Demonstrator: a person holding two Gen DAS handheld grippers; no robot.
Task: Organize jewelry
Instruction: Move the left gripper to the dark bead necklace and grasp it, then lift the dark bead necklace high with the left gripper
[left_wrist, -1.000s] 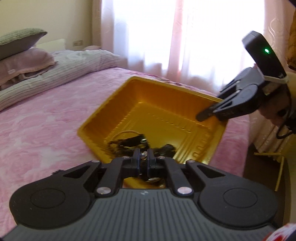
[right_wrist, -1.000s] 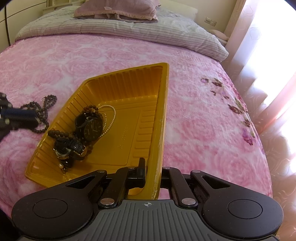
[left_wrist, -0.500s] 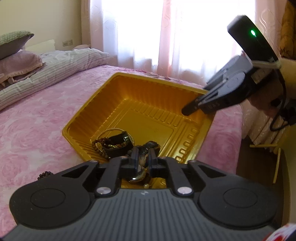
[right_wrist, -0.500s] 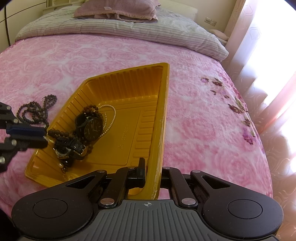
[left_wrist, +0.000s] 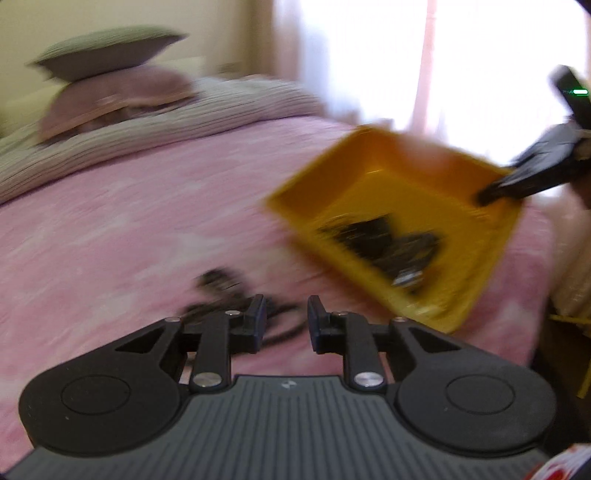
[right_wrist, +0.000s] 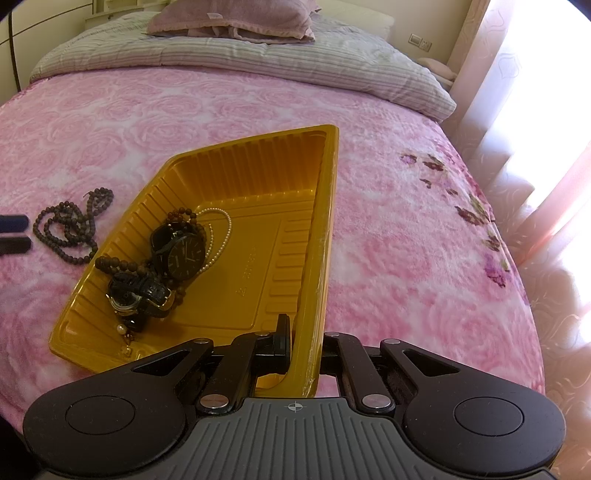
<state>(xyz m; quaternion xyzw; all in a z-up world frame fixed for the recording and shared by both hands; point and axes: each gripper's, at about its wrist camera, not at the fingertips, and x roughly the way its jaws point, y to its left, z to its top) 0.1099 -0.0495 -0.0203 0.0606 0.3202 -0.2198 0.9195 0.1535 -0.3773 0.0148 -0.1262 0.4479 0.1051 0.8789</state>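
A yellow plastic tray (right_wrist: 258, 177) lies on the pink bedspread, also in the blurred left wrist view (left_wrist: 491, 266). In it lie a black watch (right_wrist: 183, 253), a second dark watch (right_wrist: 138, 293), a pearl string (right_wrist: 218, 236) and dark beads. My right gripper (right_wrist: 304, 341) is shut on the tray's near wall. A dark bead necklace (right_wrist: 70, 227) lies on the bedspread left of the tray, and shows in the left wrist view (left_wrist: 218, 282). My left gripper (left_wrist: 284, 319) is open and empty, just above that necklace; its fingertips (right_wrist: 13, 223) show at the left edge.
Pillows (right_wrist: 229, 18) and a striped folded blanket (right_wrist: 258, 62) lie at the head of the bed. A curtained window (right_wrist: 546, 122) is to the right, beyond the bed's edge. The pink bedspread (right_wrist: 406, 240) spreads around the tray.
My left gripper has opened, left the dark watch in the tray, and swung left out of the tray toward the bead necklace. The right gripper and tray have stayed still.
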